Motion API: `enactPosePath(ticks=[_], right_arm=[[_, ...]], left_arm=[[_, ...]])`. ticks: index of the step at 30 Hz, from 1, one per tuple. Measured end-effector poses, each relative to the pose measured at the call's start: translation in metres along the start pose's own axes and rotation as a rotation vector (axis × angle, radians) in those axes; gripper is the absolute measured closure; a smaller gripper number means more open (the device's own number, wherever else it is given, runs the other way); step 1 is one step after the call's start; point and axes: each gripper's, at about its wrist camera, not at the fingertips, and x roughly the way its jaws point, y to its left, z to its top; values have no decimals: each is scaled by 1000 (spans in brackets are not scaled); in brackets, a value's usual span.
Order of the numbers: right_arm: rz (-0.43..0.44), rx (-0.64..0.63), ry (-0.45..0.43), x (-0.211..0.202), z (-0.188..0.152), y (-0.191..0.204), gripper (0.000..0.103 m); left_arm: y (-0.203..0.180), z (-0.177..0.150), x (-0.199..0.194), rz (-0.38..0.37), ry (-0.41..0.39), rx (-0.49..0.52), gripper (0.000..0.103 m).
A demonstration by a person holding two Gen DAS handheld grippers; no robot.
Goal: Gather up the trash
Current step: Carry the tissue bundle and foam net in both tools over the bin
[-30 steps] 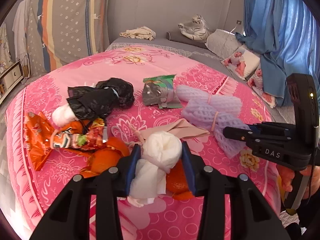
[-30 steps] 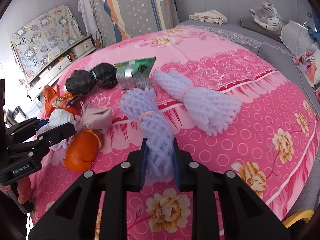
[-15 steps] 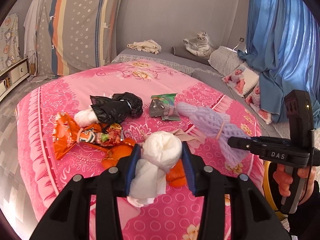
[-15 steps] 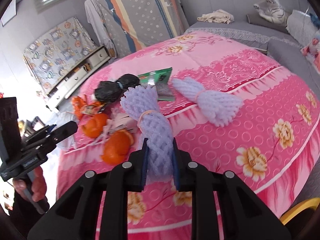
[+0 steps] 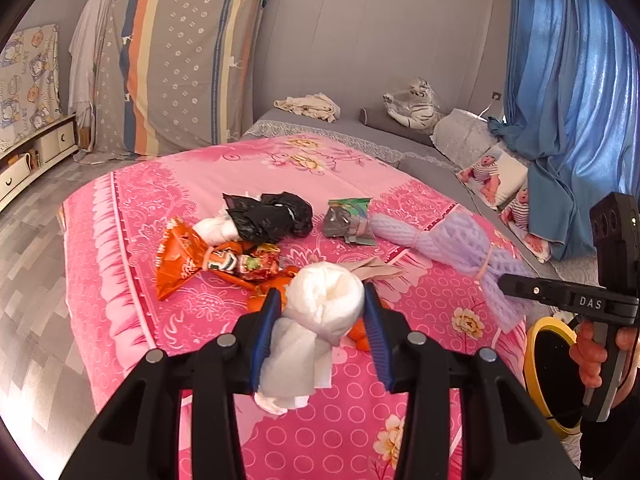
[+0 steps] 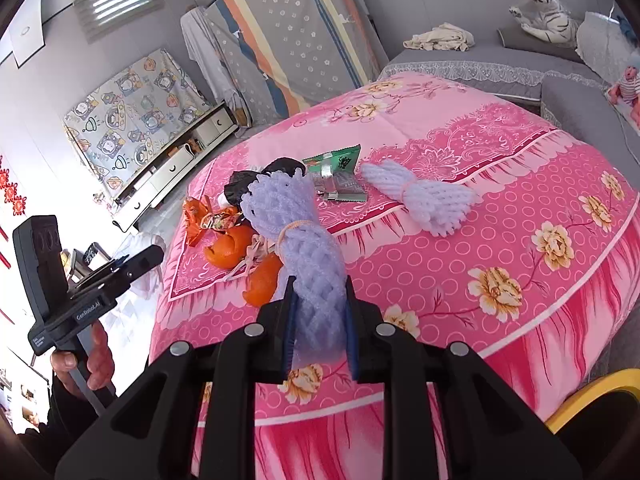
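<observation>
White tissue wad (image 5: 320,312) sits clamped in the left gripper (image 5: 320,328), low centre of frame, above the pink bedspread (image 5: 160,312). Right gripper (image 6: 318,320) pinches a purple foam net (image 6: 308,256) at lower centre; another foam net (image 6: 424,196) lies upper right.

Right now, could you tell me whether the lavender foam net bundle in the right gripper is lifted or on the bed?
Lifted. The right gripper is shut on the lavender foam net bundle, which hangs clear above the pink floral bedspread.
</observation>
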Motion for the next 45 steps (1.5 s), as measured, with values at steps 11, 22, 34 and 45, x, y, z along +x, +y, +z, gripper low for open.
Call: enactPosePath(ticks=[11, 22, 34, 45], right_arm=[[13, 0, -30, -26, -8, 4, 84], [21, 4, -80, -59, -14, 6, 84], [10, 16, -147, -95, -18, 2, 84], [-21, 25, -208, -128, -24, -2, 84]], left_arm=[[-14, 2, -19, 1, -37, 20, 64], [-43, 1, -27, -34, -46, 58, 64], [-70, 3, -32, -70, -55, 87, 64], [-98, 9, -34, -114, -67, 117, 64]])
